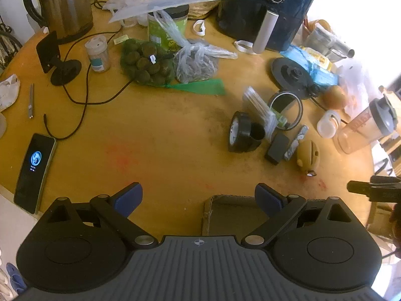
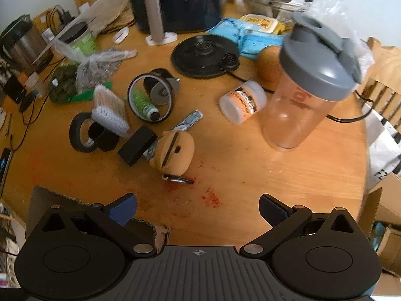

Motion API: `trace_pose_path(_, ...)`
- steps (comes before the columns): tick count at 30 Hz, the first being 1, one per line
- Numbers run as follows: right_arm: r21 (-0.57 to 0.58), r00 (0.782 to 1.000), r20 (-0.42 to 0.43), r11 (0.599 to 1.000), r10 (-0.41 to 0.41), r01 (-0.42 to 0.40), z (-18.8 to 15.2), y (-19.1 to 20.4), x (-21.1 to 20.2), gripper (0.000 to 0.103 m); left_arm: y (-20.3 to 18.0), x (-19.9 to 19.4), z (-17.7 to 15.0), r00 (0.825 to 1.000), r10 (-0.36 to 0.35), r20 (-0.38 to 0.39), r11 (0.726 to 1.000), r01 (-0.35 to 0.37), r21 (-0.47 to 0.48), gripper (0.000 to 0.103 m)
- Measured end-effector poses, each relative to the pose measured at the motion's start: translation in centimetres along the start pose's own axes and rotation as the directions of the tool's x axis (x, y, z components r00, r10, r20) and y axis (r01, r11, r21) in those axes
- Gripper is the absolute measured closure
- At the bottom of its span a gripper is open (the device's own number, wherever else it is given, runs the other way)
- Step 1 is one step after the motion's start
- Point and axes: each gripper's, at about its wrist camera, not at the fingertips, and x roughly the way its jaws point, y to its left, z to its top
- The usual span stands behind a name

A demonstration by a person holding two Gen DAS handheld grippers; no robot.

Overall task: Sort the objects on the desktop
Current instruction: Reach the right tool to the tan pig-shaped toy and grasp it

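The round wooden table [image 2: 250,165] carries everything, with a cardboard box [image 1: 233,213] at its near edge. At the far side stands a dark air fryer [image 2: 175,2], and a steel kettle [image 1: 62,7] sits far left, its black base [image 2: 204,56] apart from it near the fryer. A clear shaker bottle [image 2: 308,80] with a grey lid stands upright on the right, a white pill bottle [image 2: 241,101] lying on its side just beside it. Mid-table is a cluster: a black tape roll [image 2: 81,131], a pack of cotton swabs [image 2: 110,110], a black block [image 2: 137,145] and a tan pouch [image 2: 174,151] touching one another. A phone [image 1: 33,173] lies at the left edge.

The left gripper [image 1: 198,197] and right gripper [image 2: 198,207] both hover over the near table with jaws spread wide, holding nothing.
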Motion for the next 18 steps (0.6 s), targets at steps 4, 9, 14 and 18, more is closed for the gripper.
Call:
trace_pose_path(4,-0.039,0.998,-0.048,0.998,-0.046,0.044,0.4,0.6,1.4,0.0,-0.1,-0.3,-0.4,1.0,0.001,0.009,1.0,-0.001,-0.006,0.005)
trace_pose_path(9,-0.044,0.999,-0.025,0.999,-0.026,0.025,0.5,0.9,2.1,0.0,0.1,-0.5,-0.7,1.0,0.016,0.009,1.0,-0.016,-0.018,0.005)
trace_pose_path(14,-0.055,0.994,0.1,0.998,-0.037,0.042,0.6,1.2,2.3,0.0,0.4,-0.4,-1.0,1.0,0.028,-0.012,0.999,-0.028,-0.033,0.005)
trace_pose_path(18,-0.061,0.997,0.075,0.998,-0.022,0.027,1.6,0.9,3.3,0.0,0.5,-0.5,-1.2,0.999,0.031,-0.014,0.999,-0.031,-0.036,0.005)
